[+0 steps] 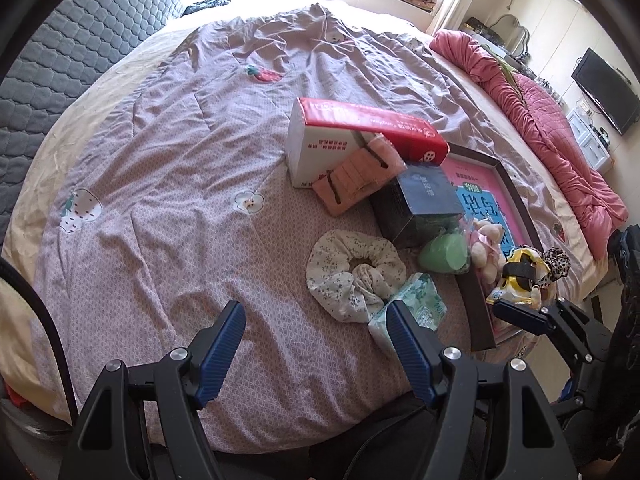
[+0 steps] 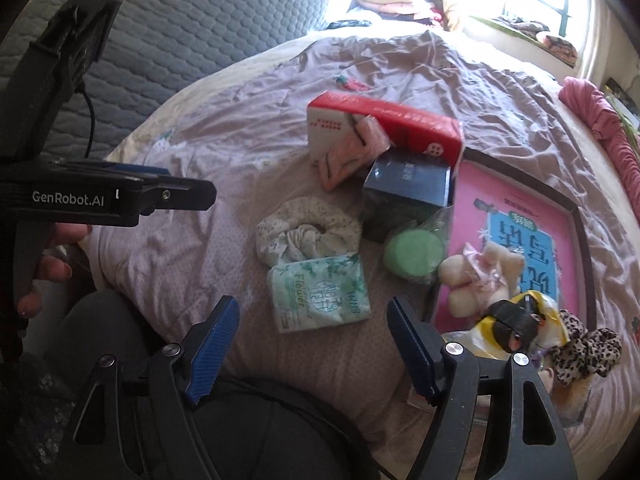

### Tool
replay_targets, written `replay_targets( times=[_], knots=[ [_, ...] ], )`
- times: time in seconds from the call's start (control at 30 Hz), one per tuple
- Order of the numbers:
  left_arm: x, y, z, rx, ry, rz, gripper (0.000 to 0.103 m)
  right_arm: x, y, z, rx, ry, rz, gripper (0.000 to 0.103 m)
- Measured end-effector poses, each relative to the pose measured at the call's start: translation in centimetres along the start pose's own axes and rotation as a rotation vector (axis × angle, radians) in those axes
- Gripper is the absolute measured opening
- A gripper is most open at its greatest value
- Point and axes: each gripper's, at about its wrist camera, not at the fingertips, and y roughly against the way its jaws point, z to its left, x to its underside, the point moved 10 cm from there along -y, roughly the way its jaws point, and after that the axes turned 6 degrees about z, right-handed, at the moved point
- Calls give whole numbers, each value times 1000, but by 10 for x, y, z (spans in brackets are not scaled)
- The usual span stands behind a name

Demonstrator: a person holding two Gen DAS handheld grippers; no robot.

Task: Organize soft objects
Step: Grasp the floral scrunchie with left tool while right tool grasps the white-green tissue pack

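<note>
On the bed lie a floral scrunchie (image 1: pixel 354 270) (image 2: pixel 308 232), a green tissue pack (image 1: pixel 416 304) (image 2: pixel 320 292), a green round sponge (image 1: pixel 446 256) (image 2: pixel 414 254) and a pink folded cloth (image 1: pixel 356 178) (image 2: pixel 348 156). A pink plush toy (image 1: pixel 486 246) (image 2: pixel 480 280), a yellow-black toy (image 1: pixel 520 270) (image 2: pixel 516 320) and a leopard scrunchie (image 1: pixel 558 264) (image 2: pixel 588 350) lie in the dark-framed tray (image 1: pixel 480 312) (image 2: pixel 578 216). My left gripper (image 1: pixel 316 344) (image 2: pixel 188 192) is open and empty, just before the tissue pack. My right gripper (image 2: pixel 312 340) (image 1: pixel 520 316) is open and empty over the tissue pack.
A red-white tissue box (image 1: pixel 360 132) (image 2: pixel 380 132) and a dark box (image 1: pixel 420 204) (image 2: pixel 404 192) stand beside the tray. A pink quilt (image 1: pixel 552 136) lies along the bed's right side. A grey quilted headboard (image 1: pixel 80 52) is at the left.
</note>
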Motion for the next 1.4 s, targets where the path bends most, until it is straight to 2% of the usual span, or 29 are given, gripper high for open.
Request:
replay_targets(
  times=[0.23,0.43,0.83,0.97,1.07,1.23,1.3,1.33,1.4],
  knots=[
    [3,-21,2,3,3,43,72,0,-34,5,-18,47,75,78],
    [-1,-39,-1,11,0,74,72,2,-59,3,3,78,125,78],
    [-4,-79,-2,25,14,139,72,-8,-82,-11,18,56,128,80],
    [-5,-88,0,42,37,152,72,-7,-92,-20,48,41,148,80],
    [-6,-94,1,47,56,160,73,-7,-92,-26,28,13,140,79],
    [-9,-106,0,51,70,177,75,-9,-86,-38,16,-32,111,49],
    [-11,-108,-3,62,76,170,74,-8,-80,-44,-5,-70,86,42],
    [-14,-110,-7,82,88,169,73,-8,-78,-46,-9,-81,78,39],
    [-13,-112,-8,114,112,173,61,-7,-74,-50,-21,-105,65,36]
  ],
)
